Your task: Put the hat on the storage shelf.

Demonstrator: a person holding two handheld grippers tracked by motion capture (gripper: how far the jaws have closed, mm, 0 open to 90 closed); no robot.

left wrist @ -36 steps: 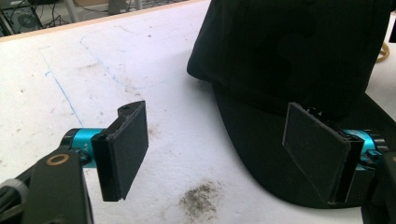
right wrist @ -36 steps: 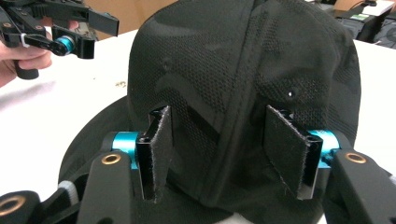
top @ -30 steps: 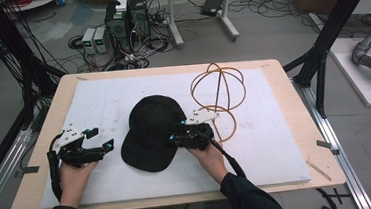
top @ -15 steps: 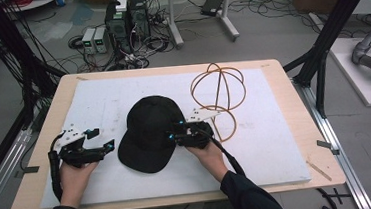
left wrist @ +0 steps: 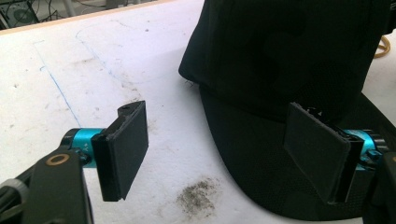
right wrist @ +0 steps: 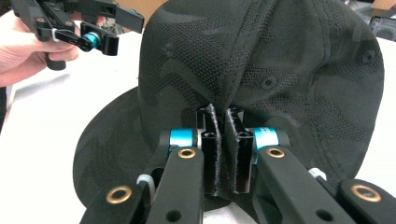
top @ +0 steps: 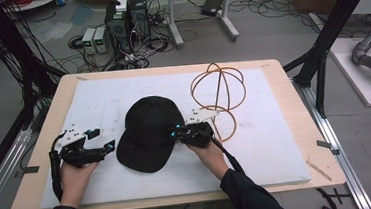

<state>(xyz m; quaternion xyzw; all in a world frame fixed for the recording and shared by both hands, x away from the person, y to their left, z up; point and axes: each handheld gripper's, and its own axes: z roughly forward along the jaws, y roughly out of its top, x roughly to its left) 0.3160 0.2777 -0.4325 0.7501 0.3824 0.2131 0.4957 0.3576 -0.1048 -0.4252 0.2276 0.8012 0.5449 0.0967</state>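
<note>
Two grippers work on one black cap [top: 148,132], which lies at the centre of the white board [top: 277,142]. Its brim points to about 7 o'clock, toward me, and its crown to 1 o'clock. My right gripper [top: 181,133] comes in from 3 o'clock, and its jaws are pressed together on a fold of the crown fabric. My left gripper [top: 107,146] waits at 9 o'clock, just beside the brim, with jaws spread wide and nothing between them; one pad [left wrist: 315,151] hangs over the brim edge. I judge the left one is nearer to the brim, so it can close there. An orange wire frame [top: 217,89] stands at 2 o'clock.
</note>
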